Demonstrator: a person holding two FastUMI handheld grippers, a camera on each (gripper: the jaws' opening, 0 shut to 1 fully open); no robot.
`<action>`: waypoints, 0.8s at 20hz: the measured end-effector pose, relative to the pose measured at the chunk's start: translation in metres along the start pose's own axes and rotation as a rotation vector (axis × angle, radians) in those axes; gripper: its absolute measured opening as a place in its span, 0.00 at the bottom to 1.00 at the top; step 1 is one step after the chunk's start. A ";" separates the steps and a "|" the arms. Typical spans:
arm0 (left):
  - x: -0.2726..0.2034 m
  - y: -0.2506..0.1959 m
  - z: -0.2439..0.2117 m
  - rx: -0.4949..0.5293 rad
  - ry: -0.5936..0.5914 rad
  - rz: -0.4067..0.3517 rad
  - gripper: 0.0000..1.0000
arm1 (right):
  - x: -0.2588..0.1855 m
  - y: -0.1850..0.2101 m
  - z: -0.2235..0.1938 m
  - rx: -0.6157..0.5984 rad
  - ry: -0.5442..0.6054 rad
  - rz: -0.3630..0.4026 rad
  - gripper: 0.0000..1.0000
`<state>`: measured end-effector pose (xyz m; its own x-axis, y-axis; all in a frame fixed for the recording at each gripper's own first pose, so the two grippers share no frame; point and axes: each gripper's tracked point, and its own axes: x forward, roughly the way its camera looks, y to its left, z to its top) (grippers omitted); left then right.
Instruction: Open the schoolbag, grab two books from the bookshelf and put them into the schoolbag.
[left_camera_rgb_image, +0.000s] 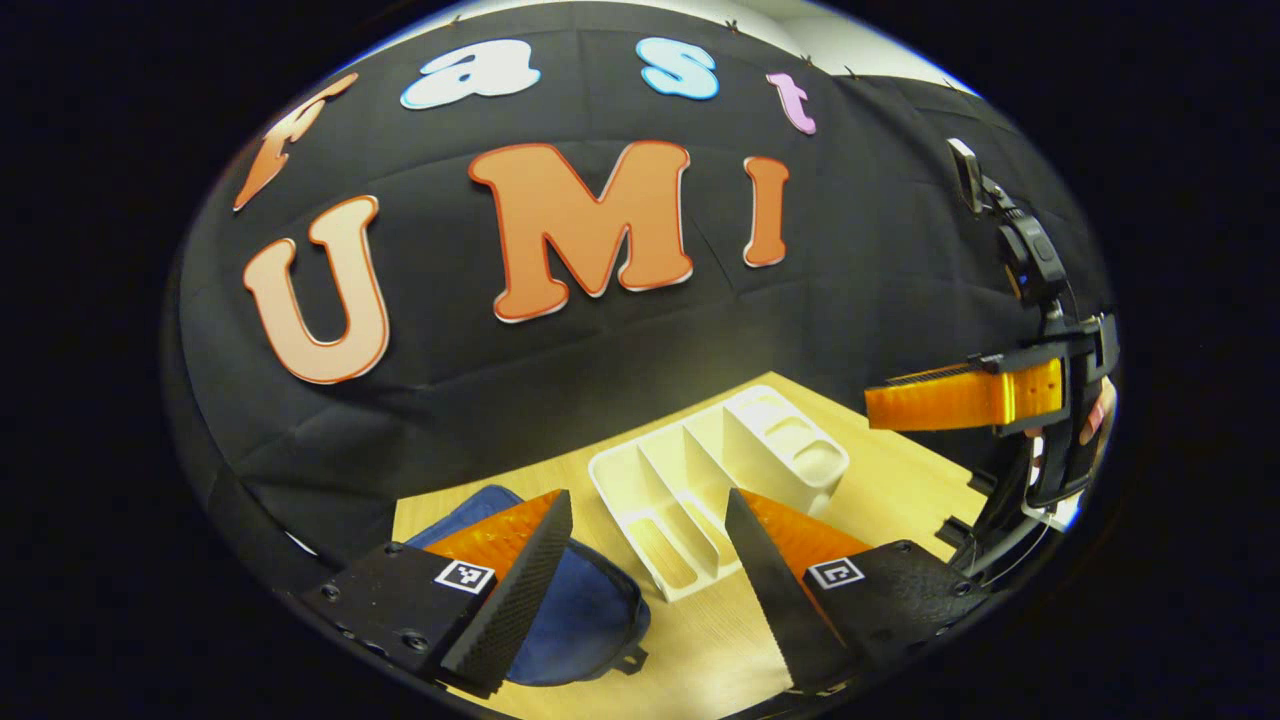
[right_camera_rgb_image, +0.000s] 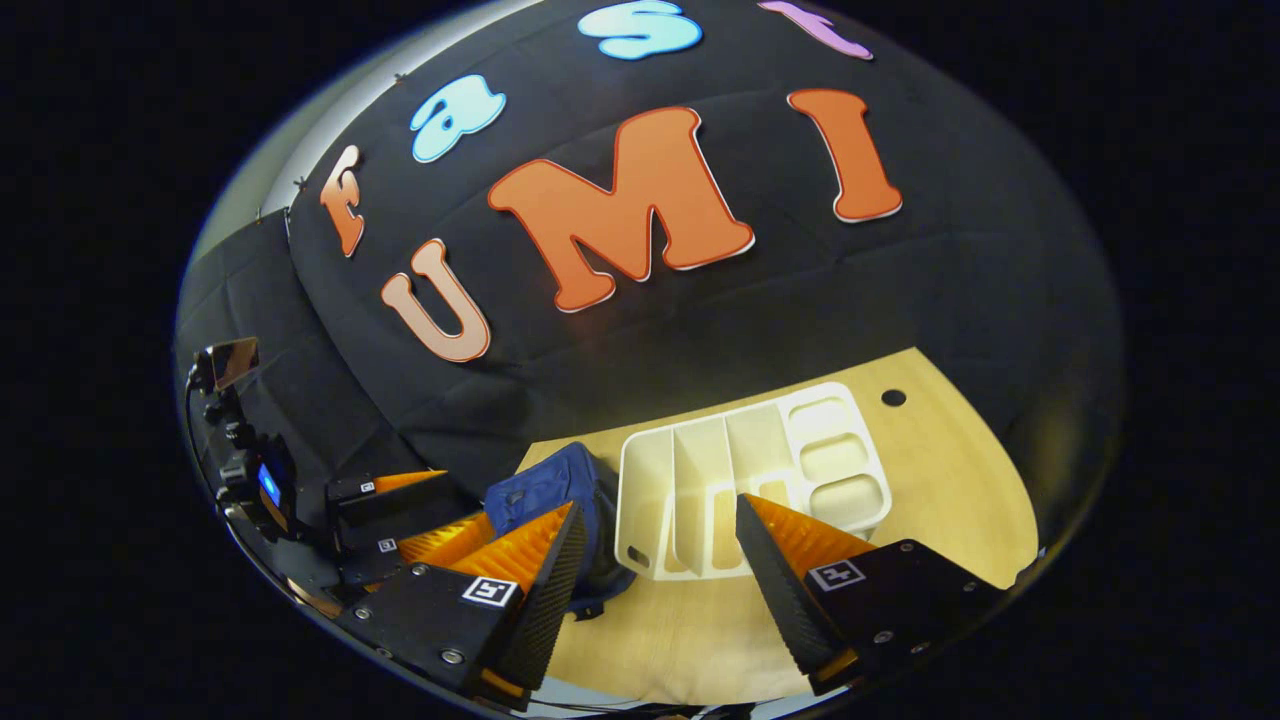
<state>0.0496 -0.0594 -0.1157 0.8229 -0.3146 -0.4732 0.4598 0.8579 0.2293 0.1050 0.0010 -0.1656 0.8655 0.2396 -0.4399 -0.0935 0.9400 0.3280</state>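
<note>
Hovering above the near edge of the tabletop (left_camera_rgb_image: 900, 470), both tongs are spread wide with nothing between their fingers.

In the left gripper view, the left tongs (left_camera_rgb_image: 648, 560) hang over the tabletop, fingers well apart. The left finger overlaps the blue schoolbag (left_camera_rgb_image: 580, 610), which lies flat at the left of the tabletop, near the cloth wall. I cannot tell whether its zip is open. Just right of the bag stands the white bookshelf (left_camera_rgb_image: 700, 480), a rack with upright dividers forming slots at its left and shallow rounded compartments at its right end. No books can be made out in the slots. At the far right edge, the right tongs (left_camera_rgb_image: 960, 395) come into sight from the side, held up above the tabletop, with part of a hand behind them.

In the right gripper view, the right tongs (right_camera_rgb_image: 655, 570) are likewise released, fingers framing the front of the bookshelf (right_camera_rgb_image: 750, 470). The schoolbag (right_camera_rgb_image: 545, 495) sits just left of the shelf, touching or nearly touching it. Farther left, low at the edge, the left tongs (right_camera_rgb_image: 420, 515) appear, near the bag. A small dark hole (right_camera_rgb_image: 893, 398) marks the tabletop (right_camera_rgb_image: 950, 480) beyond the shelf's right end.
</note>
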 end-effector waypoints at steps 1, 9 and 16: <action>0.001 0.000 0.006 -0.014 -0.030 0.016 0.98 | -0.004 -0.003 0.004 -0.019 -0.030 -0.017 0.90; -0.012 0.013 0.009 -0.119 -0.197 0.113 0.97 | -0.042 -0.029 0.055 -0.175 -0.365 -0.225 0.90; -0.024 0.010 0.012 -0.161 -0.255 0.189 0.98 | -0.055 -0.037 0.047 -0.180 -0.396 -0.254 0.90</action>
<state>0.0384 -0.0485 -0.0915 0.9546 -0.2179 -0.2034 0.2496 0.9572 0.1462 0.0841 -0.0587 -0.1146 0.9890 -0.0803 -0.1244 0.0916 0.9920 0.0874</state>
